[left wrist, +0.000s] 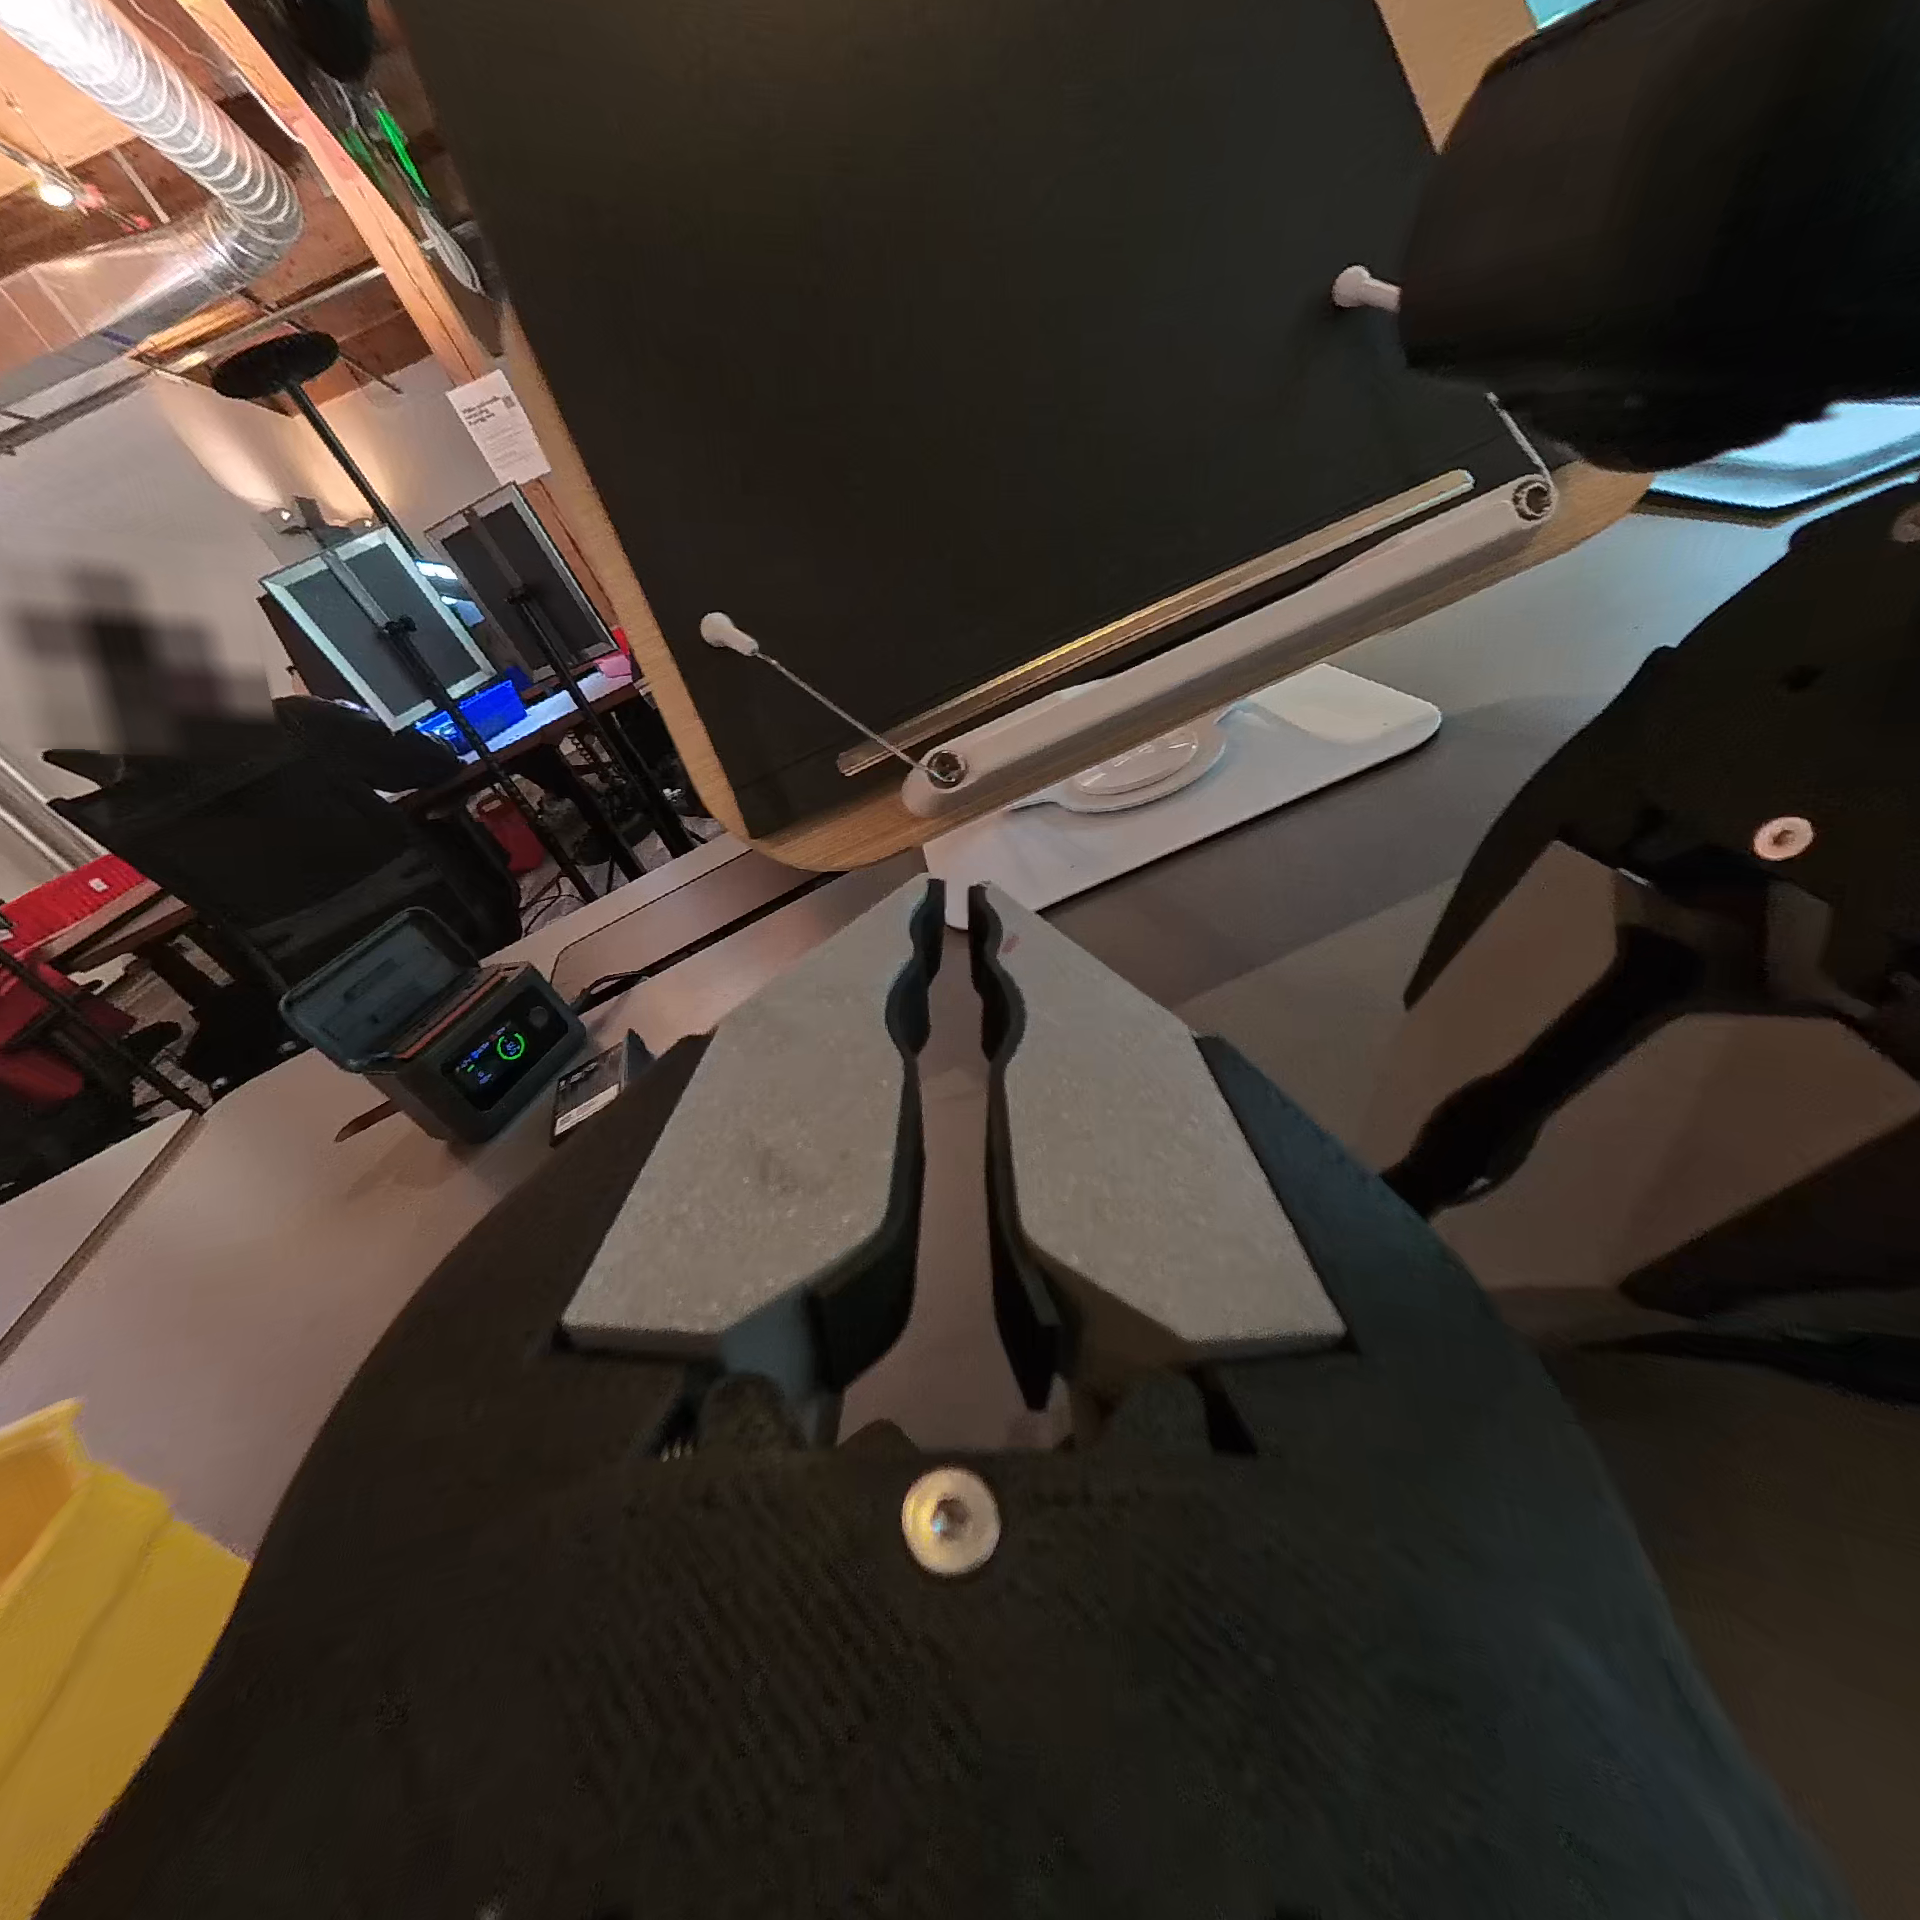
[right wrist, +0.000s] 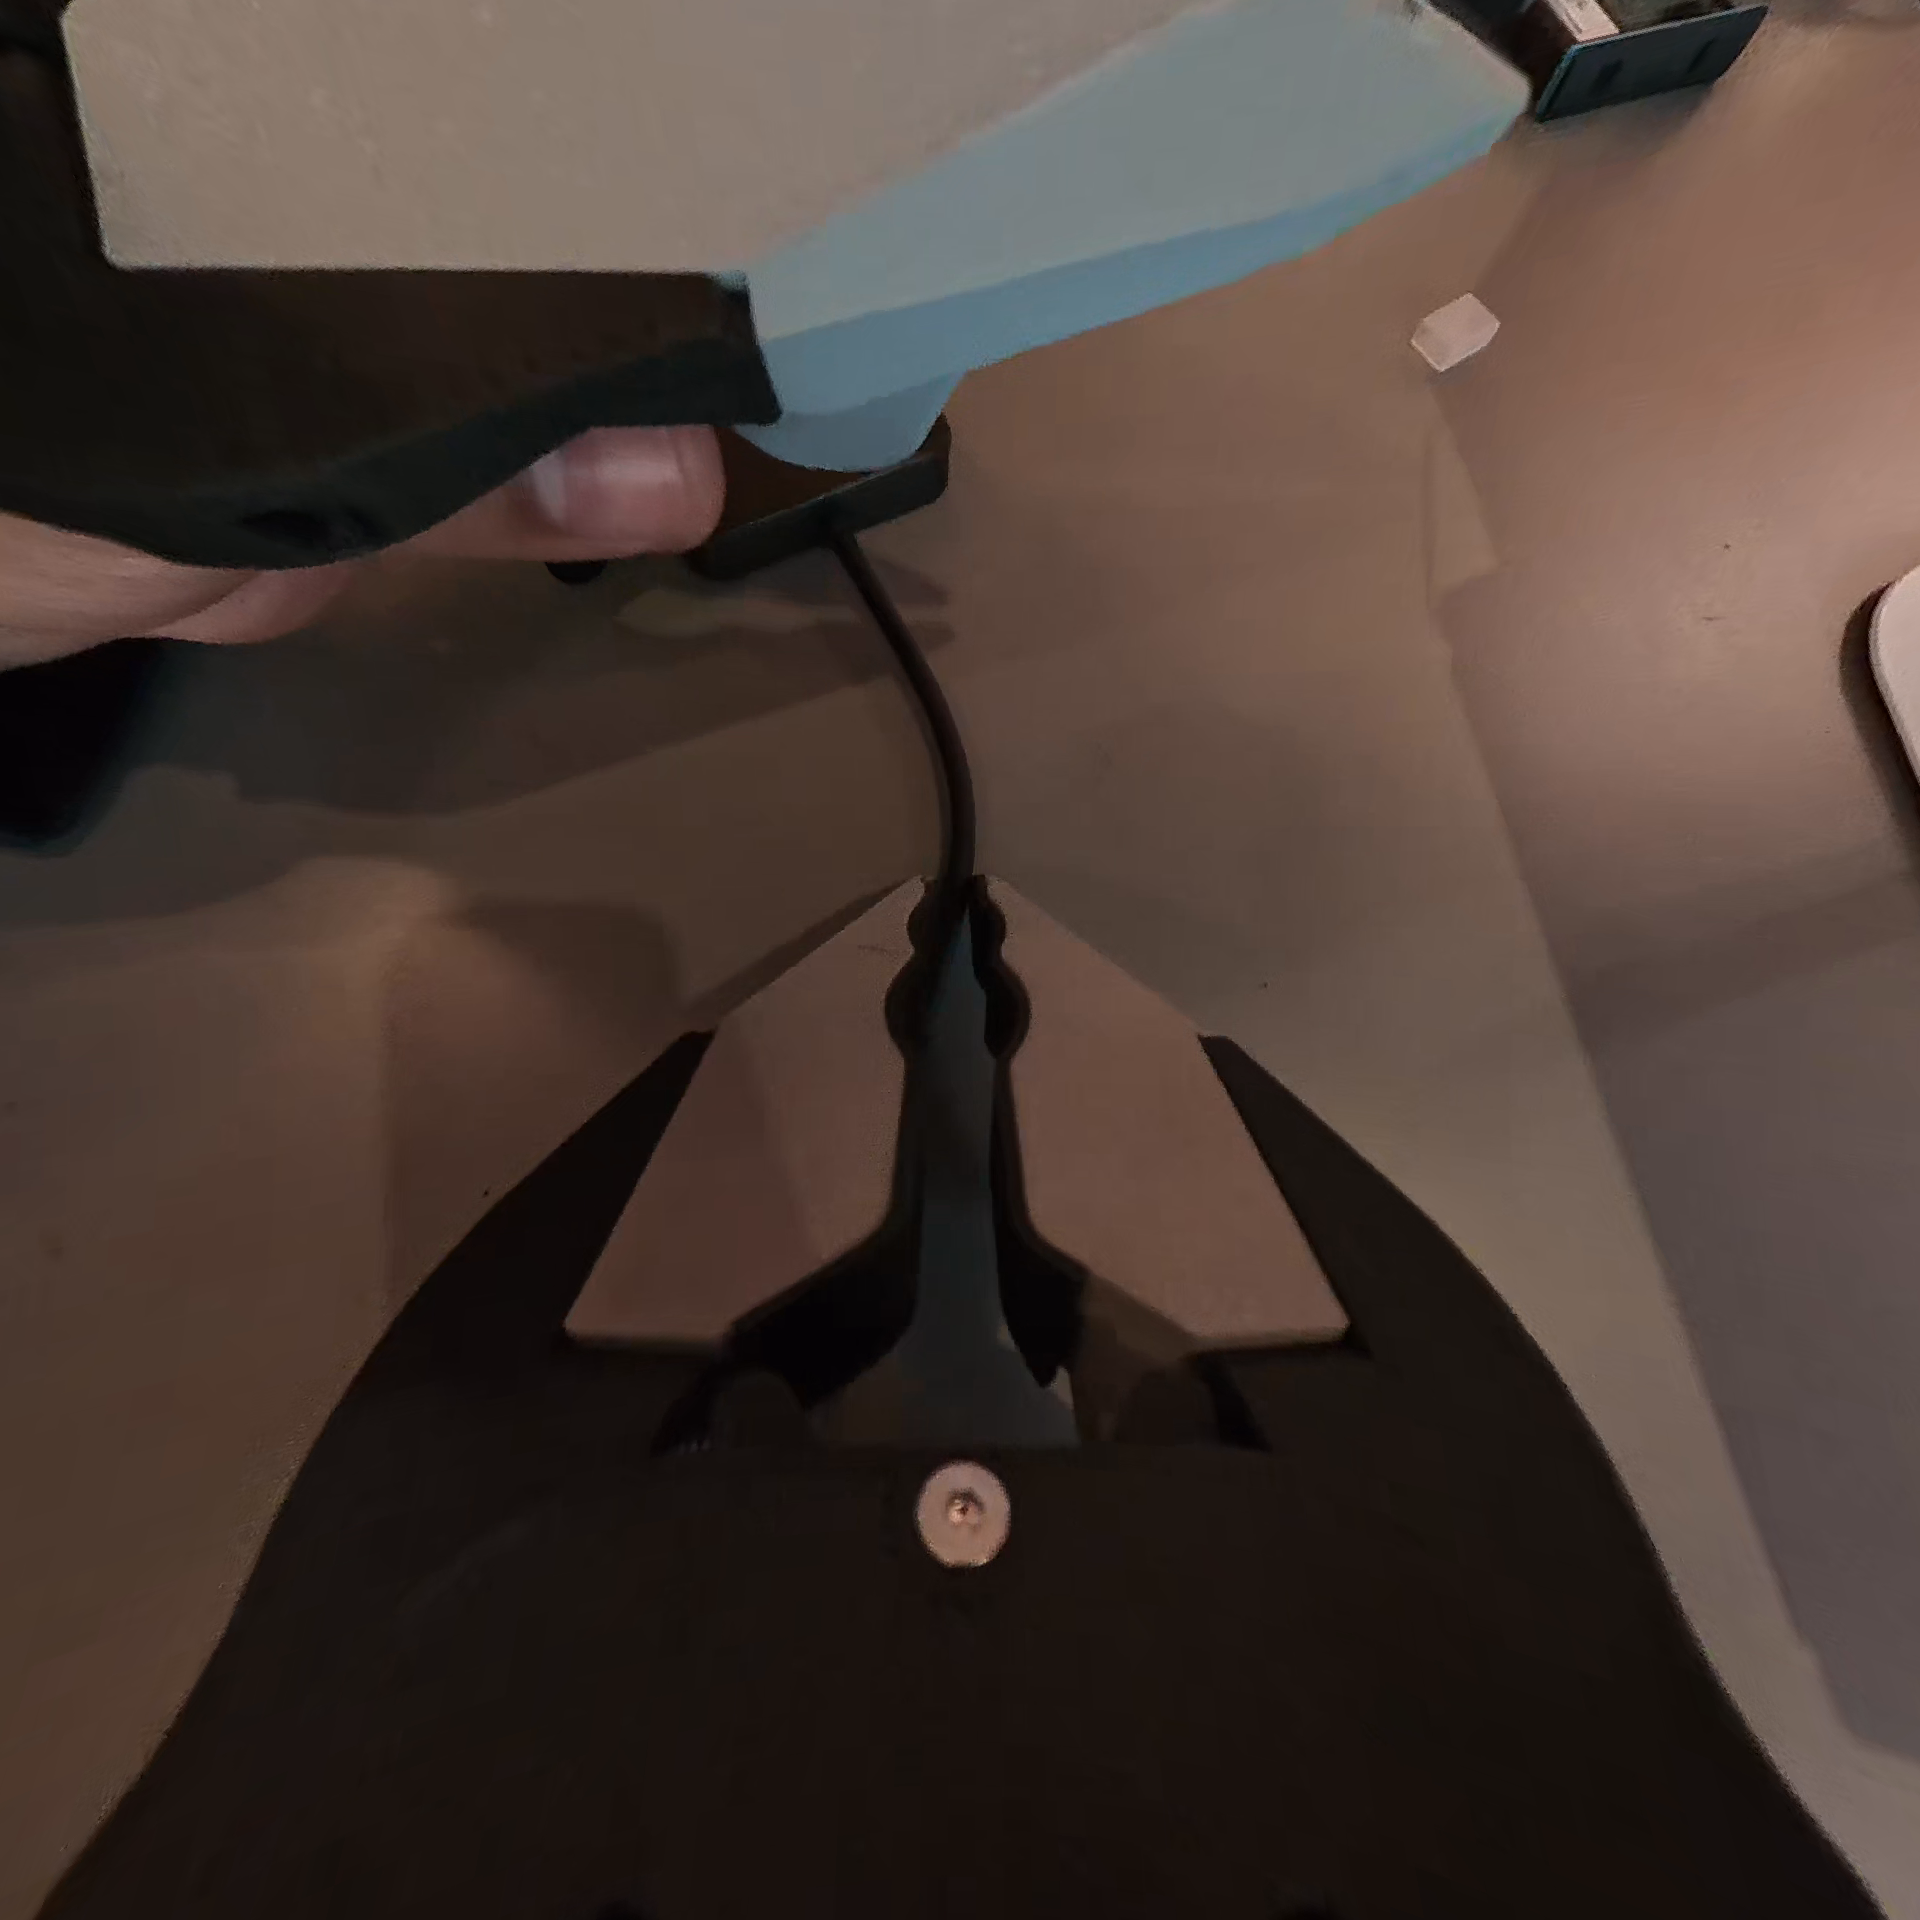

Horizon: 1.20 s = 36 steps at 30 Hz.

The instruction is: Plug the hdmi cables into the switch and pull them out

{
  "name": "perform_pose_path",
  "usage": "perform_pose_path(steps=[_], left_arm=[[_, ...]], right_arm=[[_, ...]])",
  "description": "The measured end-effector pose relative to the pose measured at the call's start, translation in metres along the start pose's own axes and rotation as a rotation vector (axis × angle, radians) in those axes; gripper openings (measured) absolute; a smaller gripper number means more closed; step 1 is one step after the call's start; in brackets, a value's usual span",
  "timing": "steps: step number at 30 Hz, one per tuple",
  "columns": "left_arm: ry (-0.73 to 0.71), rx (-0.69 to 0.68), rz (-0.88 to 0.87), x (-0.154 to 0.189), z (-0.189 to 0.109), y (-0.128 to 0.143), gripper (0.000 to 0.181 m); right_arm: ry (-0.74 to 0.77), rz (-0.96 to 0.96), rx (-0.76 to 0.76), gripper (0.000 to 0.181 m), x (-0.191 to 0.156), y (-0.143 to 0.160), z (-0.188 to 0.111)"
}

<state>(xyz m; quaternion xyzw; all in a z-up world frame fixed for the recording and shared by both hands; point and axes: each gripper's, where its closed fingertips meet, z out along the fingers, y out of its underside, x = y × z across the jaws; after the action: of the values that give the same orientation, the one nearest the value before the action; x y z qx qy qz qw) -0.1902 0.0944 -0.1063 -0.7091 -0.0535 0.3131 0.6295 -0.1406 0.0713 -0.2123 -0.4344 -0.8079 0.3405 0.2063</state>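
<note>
Cable (right wrist: 940, 727), I'm pinching it in my right gripper (right wrist: 948, 891), running ahead to a black box (right wrist: 831, 509), my left gripper (left wrist: 951, 899) nearly together, holding nothing.

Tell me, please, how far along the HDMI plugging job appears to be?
Done: the right gripper is shut on a black cable. In hand: that cable runs to a flat black box; plugged or not, unclear. Left: the left gripper is nearly shut, holding nothing.

1. Right wrist view: bare table (right wrist: 1195, 675) from 1 to 5 o'clock, passable.
2. Small white block (right wrist: 1455, 330) at 1 o'clock.
3. Blocked at 10–12 by left gripper's body (right wrist: 364, 416), black box (right wrist: 831, 509), cable (right wrist: 935, 727).
4. Left wrist view: dark board on stand (left wrist: 935, 416) blocking 12 o'clock; power unit (left wrist: 457, 1029) at 9.
</note>
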Motion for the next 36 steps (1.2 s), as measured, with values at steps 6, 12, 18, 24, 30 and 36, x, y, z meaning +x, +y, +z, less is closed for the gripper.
perform_pose_path(steps=[6, 12, 18, 24, 30, 36], left_arm=[[0.031, -0.016, 0.041, 0.011, -0.002, 0.002, 0.004], [0.201, -0.007, 0.015, 0.049, -0.061, -0.032, 0.012], [0.562, -0.104, 0.022, 0.050, -0.192, -0.089, 0.024], [0.563, -0.484, 0.204, -0.065, -0.291, -0.042, 0.028], [0.458, -0.777, 0.140, -0.135, -0.341, 0.055, 0.028], [0.497, -0.905, 0.214, -0.133, -0.365, 0.105, 0.033]], right_arm=[[0.035, 0.110, 0.003, 0.001, 0.021, 0.007, -0.008], [0.039, 0.075, 0.098, 0.003, 0.019, -0.003, -0.019], [0.033, 0.122, 0.133, 0.009, 0.023, -0.005, -0.024], [0.032, 0.159, 0.149, 0.008, 0.028, -0.005, -0.027], [0.039, 0.150, 0.135, 0.008, 0.027, -0.003, -0.026], [0.049, 0.144, 0.123, 0.008, 0.026, 0.000, -0.026]])
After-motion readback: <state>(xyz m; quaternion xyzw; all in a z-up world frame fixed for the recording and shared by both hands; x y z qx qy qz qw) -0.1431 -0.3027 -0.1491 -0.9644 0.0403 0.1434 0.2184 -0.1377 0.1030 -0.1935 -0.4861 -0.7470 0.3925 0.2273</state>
